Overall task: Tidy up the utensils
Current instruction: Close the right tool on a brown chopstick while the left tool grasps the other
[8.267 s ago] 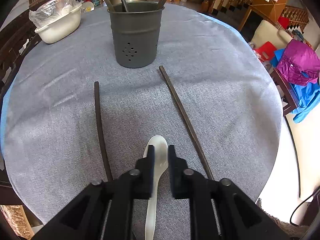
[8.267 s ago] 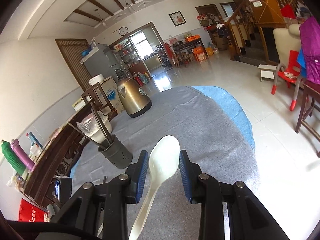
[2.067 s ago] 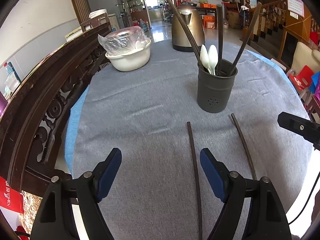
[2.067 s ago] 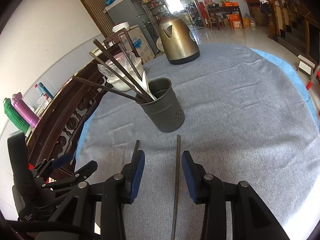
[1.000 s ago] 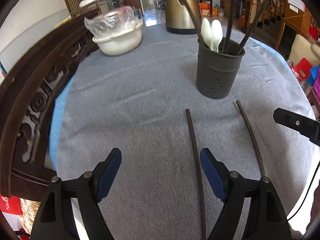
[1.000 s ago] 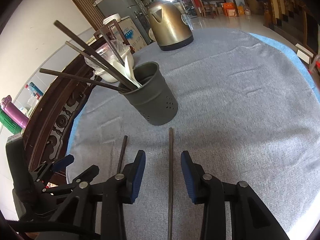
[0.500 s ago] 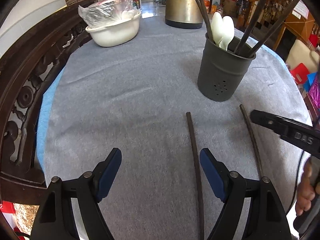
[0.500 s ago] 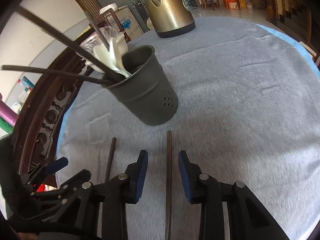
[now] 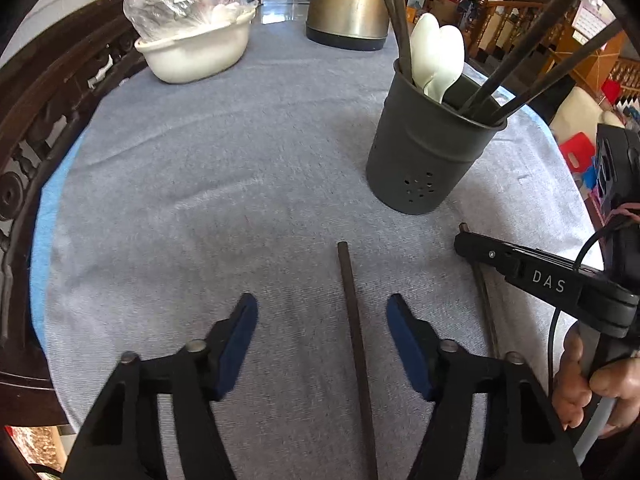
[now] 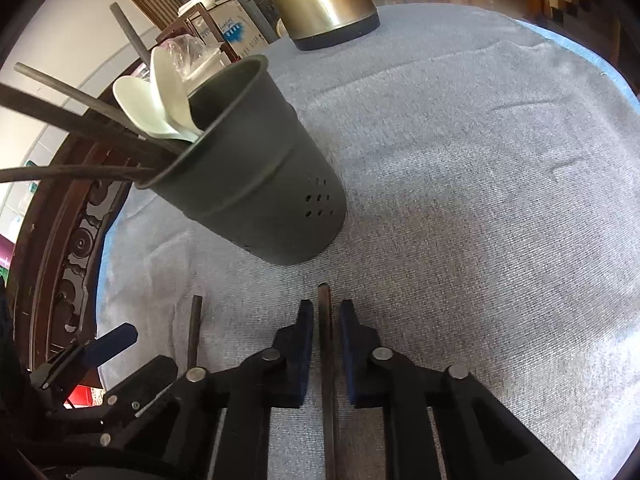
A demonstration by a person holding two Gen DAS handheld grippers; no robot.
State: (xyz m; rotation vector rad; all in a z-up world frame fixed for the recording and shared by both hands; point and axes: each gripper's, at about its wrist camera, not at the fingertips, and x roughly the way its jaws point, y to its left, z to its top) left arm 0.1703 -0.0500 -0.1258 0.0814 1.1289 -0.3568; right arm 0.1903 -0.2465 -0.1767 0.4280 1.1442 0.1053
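Two dark chopsticks lie on the grey tablecloth in front of a dark grey utensil holder (image 9: 424, 152) that holds two white spoons (image 9: 436, 56) and several chopsticks. The left chopstick (image 9: 352, 312) lies between the blue pads of my left gripper (image 9: 322, 330). Its jaws are closing and the pads stand clear of the stick on both sides. My right gripper (image 10: 325, 340) is shut on the far end of the right chopstick (image 10: 324, 316), low on the cloth. In the left wrist view the right gripper (image 9: 464, 238) shows from the side, over that chopstick (image 9: 486, 308).
A white basin (image 9: 196, 52) covered in plastic and a brass kettle (image 9: 348, 4) stand at the back of the table. A carved wooden chair back (image 9: 24, 120) runs along the left edge. A hand (image 9: 588, 384) grips the right tool's handle.
Both grippers have come down and forward toward the holder. The right jaws have narrowed onto the right chopstick. The left jaws have narrowed around the left chopstick.
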